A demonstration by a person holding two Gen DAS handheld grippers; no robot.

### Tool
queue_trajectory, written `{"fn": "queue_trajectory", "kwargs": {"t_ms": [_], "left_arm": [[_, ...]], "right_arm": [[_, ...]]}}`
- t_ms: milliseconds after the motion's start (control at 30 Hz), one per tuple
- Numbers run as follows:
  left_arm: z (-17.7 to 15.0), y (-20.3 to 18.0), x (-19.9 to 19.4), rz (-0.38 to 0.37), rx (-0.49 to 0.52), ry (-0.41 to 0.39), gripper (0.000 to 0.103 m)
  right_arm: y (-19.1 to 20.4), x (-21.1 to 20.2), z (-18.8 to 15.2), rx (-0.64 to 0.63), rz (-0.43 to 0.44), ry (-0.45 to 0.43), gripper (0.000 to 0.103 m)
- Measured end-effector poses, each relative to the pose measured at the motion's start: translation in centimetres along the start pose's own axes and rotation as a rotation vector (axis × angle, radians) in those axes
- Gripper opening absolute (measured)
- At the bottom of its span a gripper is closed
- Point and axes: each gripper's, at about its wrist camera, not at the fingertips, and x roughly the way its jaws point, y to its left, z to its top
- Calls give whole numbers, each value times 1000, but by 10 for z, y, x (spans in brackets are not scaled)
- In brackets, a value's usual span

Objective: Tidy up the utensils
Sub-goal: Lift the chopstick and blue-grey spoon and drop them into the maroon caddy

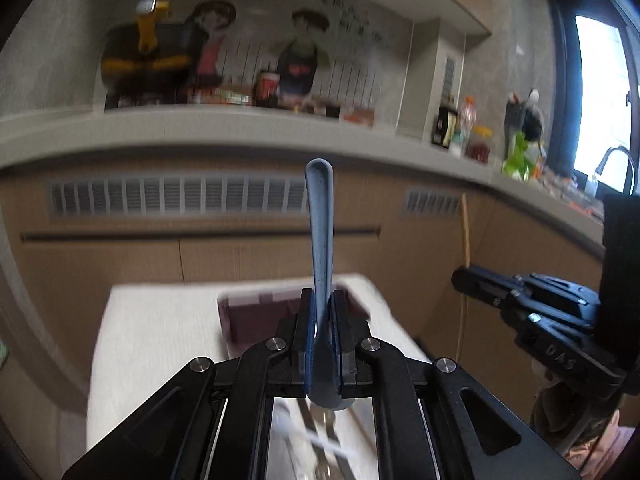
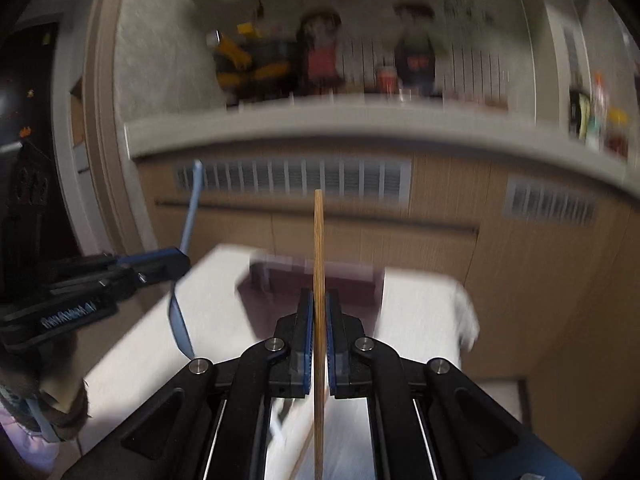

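- Left gripper (image 1: 323, 344): clenched on a blue spoon (image 1: 320, 232), pinched near the bowl end; handle standing up through the middle of the left view, tip before the vent (image 1: 176, 197).
- Right gripper (image 2: 319, 344): clenched on a wooden chopstick (image 2: 318, 264), also upright, long axis running from bottom centre of the right view up to the cabinet (image 2: 520, 280).
- Both utensils in the air, so neither sorted yet; both long axes vertical, across the fingers.
- Dark tray (image 1: 256, 312) on the white table (image 1: 160, 328): straight ahead and below the fingers in both views, just behind the pads; probably the target, though compartments too blurred to tell.
- Relation for the coming move: tray forward and down from each gripper; utensils likely need tilting flat before lowering in.
- Nearer hand: cannot tell surely; tray centred in both views.
- Right gripper also at lower right of the left view, left gripper at middle left of the right view, so the two side by side, near but apart.
- Possible obstacle: the two grippers meeting over the same tray; going one after the other seems safer.
- Counter (image 1: 240, 128) with bottles and drawings: upper part of both frames, well apart, not in the way.
- Strong motion blur on table and tray edges.
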Motion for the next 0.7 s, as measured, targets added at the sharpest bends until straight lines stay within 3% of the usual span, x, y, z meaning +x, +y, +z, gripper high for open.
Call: {"fn": "queue_trajectory", "kwargs": {"t_ms": [100, 233, 433, 700], "left_arm": [[24, 7, 17, 11, 0, -51, 8], [36, 21, 44, 25, -14, -60, 8], [32, 41, 83, 48, -45, -22, 8], [14, 52, 123, 65, -65, 41, 8]], "right_arm": [[1, 4, 46, -26, -25, -116, 5], [0, 31, 73, -29, -41, -184, 5], [0, 88, 79, -30, -60, -144, 5], [-14, 135, 59, -23, -106, -132, 5]]}}
